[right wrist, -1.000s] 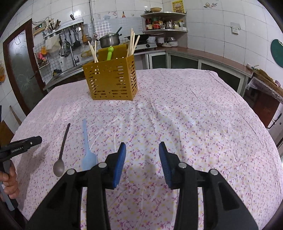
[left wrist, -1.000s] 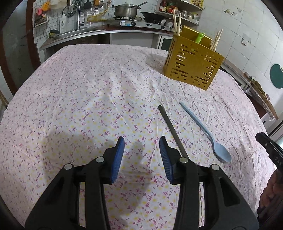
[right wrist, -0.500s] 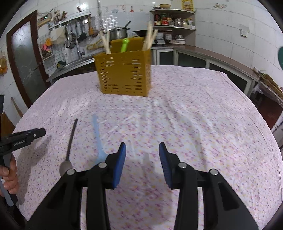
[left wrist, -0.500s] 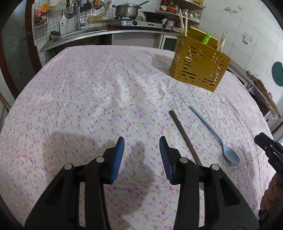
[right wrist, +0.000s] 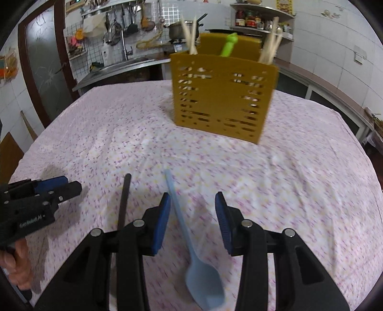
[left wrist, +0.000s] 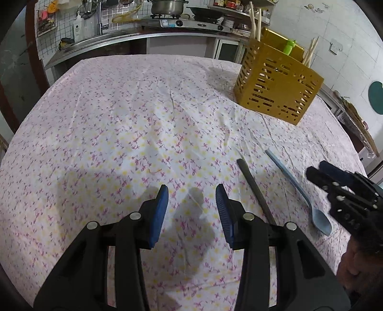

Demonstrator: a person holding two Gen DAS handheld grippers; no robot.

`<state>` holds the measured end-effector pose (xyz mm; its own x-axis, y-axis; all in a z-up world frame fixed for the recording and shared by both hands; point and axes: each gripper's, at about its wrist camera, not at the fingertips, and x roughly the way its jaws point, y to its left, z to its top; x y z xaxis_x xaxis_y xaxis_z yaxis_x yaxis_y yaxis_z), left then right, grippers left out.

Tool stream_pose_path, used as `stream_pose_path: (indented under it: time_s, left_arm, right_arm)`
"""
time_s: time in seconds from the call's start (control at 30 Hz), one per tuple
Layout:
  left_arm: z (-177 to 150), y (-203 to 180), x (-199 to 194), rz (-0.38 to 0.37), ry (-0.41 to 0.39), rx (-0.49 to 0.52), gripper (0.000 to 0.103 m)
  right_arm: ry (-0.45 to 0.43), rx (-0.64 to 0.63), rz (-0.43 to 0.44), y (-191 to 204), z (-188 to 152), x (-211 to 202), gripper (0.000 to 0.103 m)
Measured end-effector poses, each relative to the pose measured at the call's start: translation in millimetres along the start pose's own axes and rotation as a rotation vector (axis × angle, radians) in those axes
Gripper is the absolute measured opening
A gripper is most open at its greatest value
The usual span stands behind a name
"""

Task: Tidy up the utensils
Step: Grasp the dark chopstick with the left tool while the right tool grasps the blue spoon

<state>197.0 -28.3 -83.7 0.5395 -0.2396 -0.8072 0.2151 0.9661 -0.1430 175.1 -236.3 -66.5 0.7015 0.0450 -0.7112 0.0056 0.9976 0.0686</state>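
Flat on the desk's cloth, the blue spoon lies between the released right gripper, untouched; pads could skate off its thin handle or nudge the dark spoon beside it. Left gripper hangs released, empty.

This is a home kitchen, walled in white tile. Along the far side runs a steel counter with a sink and tap, ladles and other cooking tools hanging above it, and to the right of that a lidded pot sits on a gas stove, with corner shelves of jars and bottles further right. In the near ground a table under a flowered cloth carries a yellow slotted utensil caddy with chopsticks standing in it, and a dark wooden door frame stands at the far left.
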Motion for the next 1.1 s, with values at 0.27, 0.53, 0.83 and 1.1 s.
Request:
stream_pose_path:
  time_s: [0.27,0.53,0.83,1.1]
  left_arm:
    - [18,-28,20,-0.056,0.033,0.036,0.040]
    - [21,-52,40,-0.081,0.077,0.060,0.040]
    - [28,-75,60,-0.026,0.103,0.113,0.037]
    - [16,-69,50,-0.015,0.109,0.097,0.013]
  right_arm:
    - [0.067,-0.003,-0.022,8,7,38,0.039]
    - [0.081,-0.003,-0.104,-15,9,52,0.015]
    - [0.101,0.112,-0.151,-68,17,53,0.009]
    - [0.102,0.137,-0.109,-77,15,55,0.009]
